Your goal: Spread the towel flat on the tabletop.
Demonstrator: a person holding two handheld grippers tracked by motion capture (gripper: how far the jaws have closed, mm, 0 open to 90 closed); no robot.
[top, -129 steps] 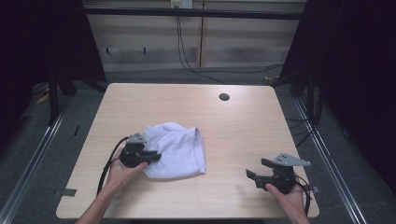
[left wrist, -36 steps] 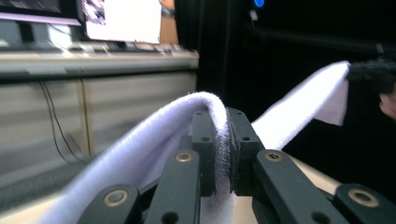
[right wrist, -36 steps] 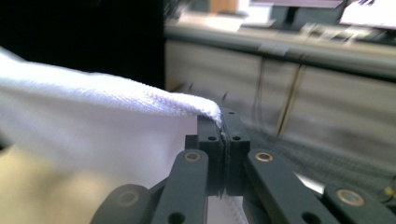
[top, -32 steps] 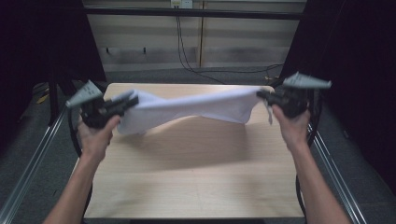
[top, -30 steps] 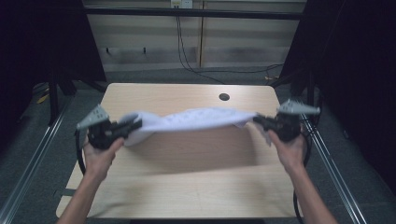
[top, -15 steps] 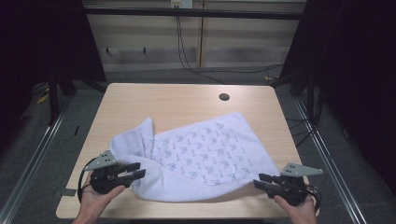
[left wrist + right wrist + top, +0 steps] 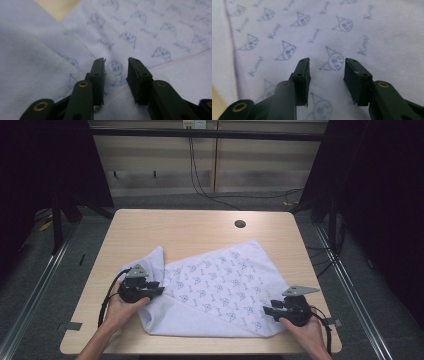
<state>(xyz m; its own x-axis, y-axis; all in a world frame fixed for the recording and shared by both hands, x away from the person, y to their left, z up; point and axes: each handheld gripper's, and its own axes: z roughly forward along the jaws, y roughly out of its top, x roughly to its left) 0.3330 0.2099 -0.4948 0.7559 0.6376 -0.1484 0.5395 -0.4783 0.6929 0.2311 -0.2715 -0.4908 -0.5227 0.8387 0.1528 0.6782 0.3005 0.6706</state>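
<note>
Pale wood forms the table [image 7: 150, 227], and most of its near half is covered by a white cloth [image 7: 220, 285] printed with small blue faces and lettering. Between the black jaws of the left gripper [image 7: 115, 70] a narrow gap is seen, narrowed further within the last half second; the printed cloth [image 7: 140, 35] lies flat beneath that gap with a stitched hem running under the pads, and nothing is pinched. The jaws of the right gripper [image 7: 326, 68] are held somewhat wider, having just been opening, and the cloth [image 7: 317, 30] is spread under and ahead of them, one printed face showing in the gap, again with no fabric pressed. From above, the left gripper [image 7: 156, 290] is seen resting over the cloth's left side, where a fold is turned back toward the table's left, and the right gripper [image 7: 267, 311] is placed at the cloth's near right corner. Both are held low by a hand, the left hand [image 7: 120, 306] and the right hand [image 7: 302, 327], entering from the near edge. Near the far edge, well apart from the cloth, a small dark round hole [image 7: 240, 224] is seen in the tabletop.
</note>
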